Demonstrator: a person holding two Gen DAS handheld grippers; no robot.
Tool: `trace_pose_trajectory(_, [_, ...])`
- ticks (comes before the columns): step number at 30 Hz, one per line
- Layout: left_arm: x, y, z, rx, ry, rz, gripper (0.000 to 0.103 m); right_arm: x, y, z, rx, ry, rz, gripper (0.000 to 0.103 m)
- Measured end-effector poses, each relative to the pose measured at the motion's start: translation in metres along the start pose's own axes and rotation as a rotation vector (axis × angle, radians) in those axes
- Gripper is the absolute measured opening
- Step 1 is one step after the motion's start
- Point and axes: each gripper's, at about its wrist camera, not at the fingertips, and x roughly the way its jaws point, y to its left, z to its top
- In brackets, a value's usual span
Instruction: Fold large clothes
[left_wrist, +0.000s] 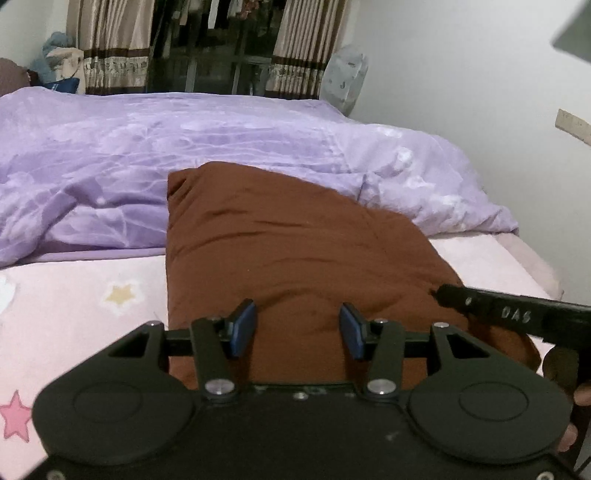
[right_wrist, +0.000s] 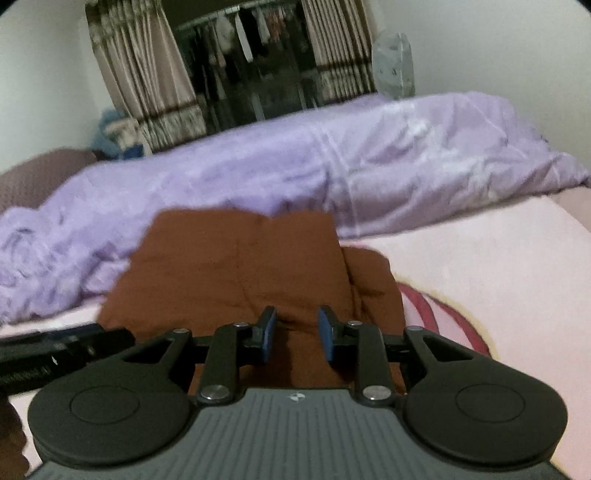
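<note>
Brown garment (left_wrist: 295, 266) lies folded into a rough rectangle on the pink star-printed bedsheet (left_wrist: 92, 295), its far end resting against the bunched purple duvet (left_wrist: 184, 147) that covers the back of the bed. The left gripper (left_wrist: 298, 328) hovers over the garment's near end with its blue-padded fingers (left_wrist: 243, 326) spread apart and nothing between them. The right gripper (right_wrist: 297, 332) (its view is blurred) likewise stands released above the near end, nearer the garment's right edge.
</note>
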Motion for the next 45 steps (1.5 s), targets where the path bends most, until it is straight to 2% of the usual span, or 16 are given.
trace_pose_trajectory(4, [0.009,0.002,-0.005,-0.001,0.019,-0.024,0.049,0.015,-0.008,-0.01,0.009,0.048,-0.027,0.028])
trace_pose_trajectory(7, [0.012,0.008,-0.008,-0.021,0.023,-0.04,0.049,0.018,-0.016,-0.015,0.041,0.055,-0.003,0.028])
trace_pose_trajectory(11, [0.003,0.008,-0.003,0.003,0.013,-0.044,0.057,0.006,-0.016,-0.014,0.04,0.049,0.027,0.03])
trace_pose_trajectory(12, [-0.006,0.01,-0.001,0.009,0.005,-0.054,0.061,0.001,-0.018,-0.01,0.04,0.041,0.051,0.038])
trace_pose_trajectory(13, [-0.013,0.013,0.001,0.009,-0.006,-0.057,0.071,-0.007,-0.024,-0.006,0.052,0.029,0.081,0.043])
trace_pose_trajectory(14, [-0.023,0.019,0.003,0.008,-0.029,-0.054,0.076,-0.016,-0.032,-0.001,0.071,0.015,0.109,0.063])
trace_pose_trajectory(15, [-0.034,0.026,0.004,0.004,-0.059,-0.042,0.086,-0.024,-0.04,0.002,0.088,-0.001,0.132,0.084])
trace_pose_trajectory(16, [-0.044,0.037,0.005,-0.009,-0.085,-0.03,0.094,-0.031,-0.05,0.005,0.106,-0.023,0.158,0.091])
trace_pose_trajectory(17, [-0.052,0.048,0.006,-0.029,-0.102,-0.024,0.101,-0.038,-0.064,0.008,0.133,-0.045,0.185,0.094])
trace_pose_trajectory(19, [-0.062,0.075,0.005,-0.091,-0.102,-0.039,0.103,-0.042,-0.09,0.009,0.197,-0.037,0.23,0.094])
trace_pose_trajectory(23, [-0.047,0.12,-0.01,-0.241,0.019,-0.063,0.103,-0.018,-0.136,-0.001,0.352,0.095,0.387,0.095])
trace_pose_trajectory(26, [-0.029,0.142,-0.027,-0.372,0.073,-0.148,0.103,0.002,-0.152,-0.015,0.464,0.166,0.491,0.095])
trace_pose_trajectory(29, [-0.013,0.15,-0.033,-0.447,0.115,-0.229,0.103,0.017,-0.158,-0.02,0.525,0.179,0.557,0.095])
trace_pose_trajectory(34, [0.013,0.146,-0.038,-0.472,0.159,-0.275,0.103,0.044,-0.157,-0.02,0.532,0.226,0.583,0.097])
trace_pose_trajectory(42, [0.05,0.153,-0.041,-0.605,0.191,-0.441,0.103,0.07,-0.146,-0.014,0.496,0.268,0.599,0.098])
trace_pose_trajectory(45, [0.058,0.148,-0.036,-0.587,0.185,-0.467,0.103,0.077,-0.138,-0.009,0.466,0.278,0.6,0.101])
